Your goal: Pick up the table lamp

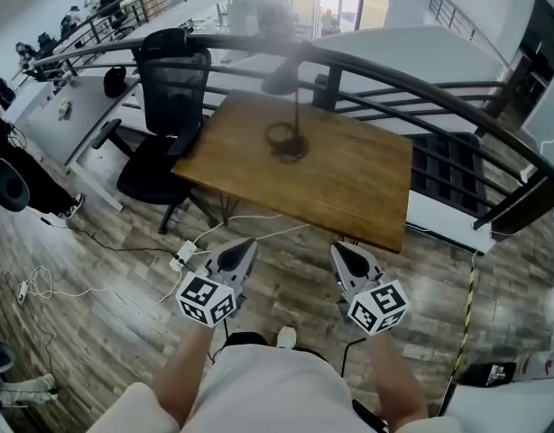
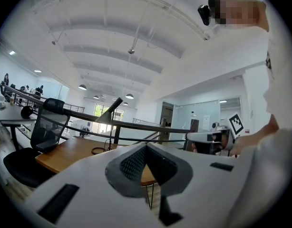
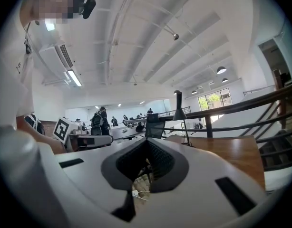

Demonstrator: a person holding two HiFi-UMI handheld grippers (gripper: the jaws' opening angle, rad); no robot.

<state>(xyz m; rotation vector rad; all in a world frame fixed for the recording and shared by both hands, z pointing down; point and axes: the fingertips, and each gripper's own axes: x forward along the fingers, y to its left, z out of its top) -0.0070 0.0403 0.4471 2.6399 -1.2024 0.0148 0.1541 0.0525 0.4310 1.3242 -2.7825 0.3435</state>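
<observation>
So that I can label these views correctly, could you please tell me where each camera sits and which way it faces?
Head view: on the person's head, facing steeply down at the wooden table and table lamp; forearms, left gripper, right gripper show.
Left gripper view: on the left gripper, facing almost level along its shut fingers towards the table lamp; torso and right gripper show.
Right gripper view: on the right gripper, likewise over shut fingers; torso and left gripper show.
Shared: all see the table lamp.

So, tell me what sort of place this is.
Probably an open-plan office on an upper level: a black mesh office chair, long white desks with people at them, and a curved railing behind the wooden table.
</observation>
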